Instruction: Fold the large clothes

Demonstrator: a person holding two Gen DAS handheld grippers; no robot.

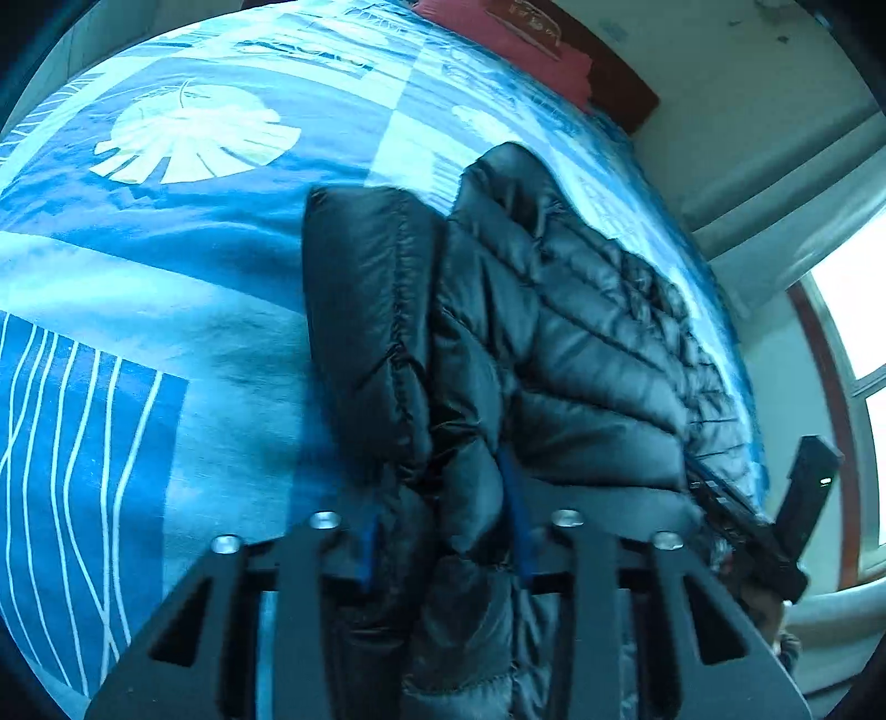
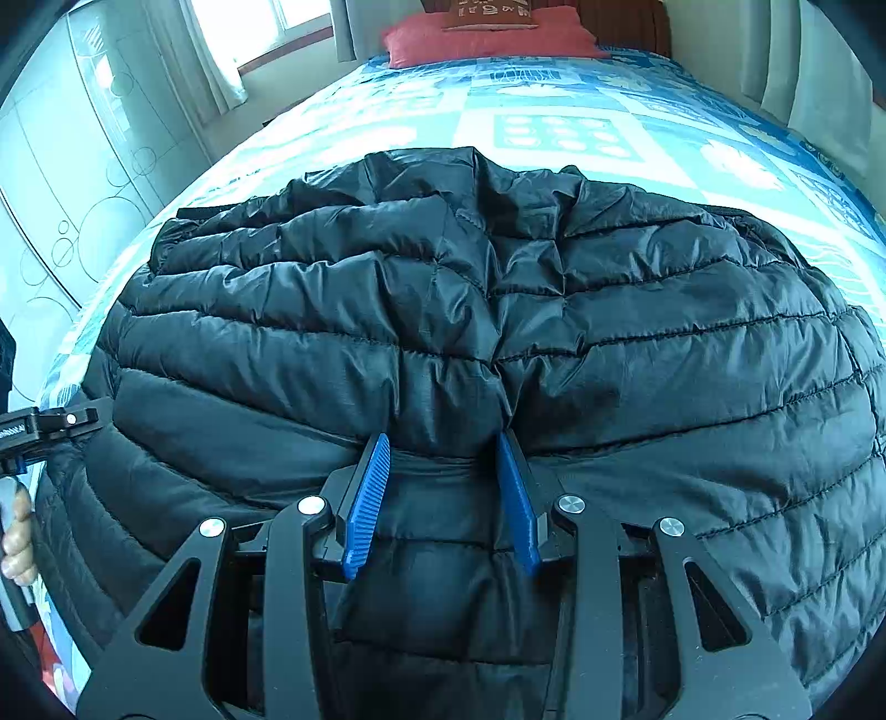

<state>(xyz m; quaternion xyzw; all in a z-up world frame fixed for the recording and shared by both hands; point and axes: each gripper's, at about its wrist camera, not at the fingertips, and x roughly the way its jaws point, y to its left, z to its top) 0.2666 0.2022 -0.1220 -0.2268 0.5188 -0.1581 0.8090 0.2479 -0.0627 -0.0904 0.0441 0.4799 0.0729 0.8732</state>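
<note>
A black quilted puffer jacket (image 2: 470,310) lies spread across the blue patterned bed. In the right wrist view my right gripper (image 2: 446,443) has its blue fingers (image 2: 368,498) clamped on a bunched fold of the jacket's near edge. In the left wrist view the jacket (image 1: 526,343) lies bunched in a ridge, and my left gripper (image 1: 443,498) is shut on its near end, the fabric hiding most of the blue fingers (image 1: 515,504). The other gripper (image 1: 775,520) shows at the right edge of the left wrist view.
The bedspread (image 1: 166,249) has blue and white leaf and line patterns. A red pillow (image 2: 487,39) lies at the headboard. A window (image 2: 249,27) with curtains is at the far left, and a patterned wardrobe door (image 2: 66,166) stands along the left.
</note>
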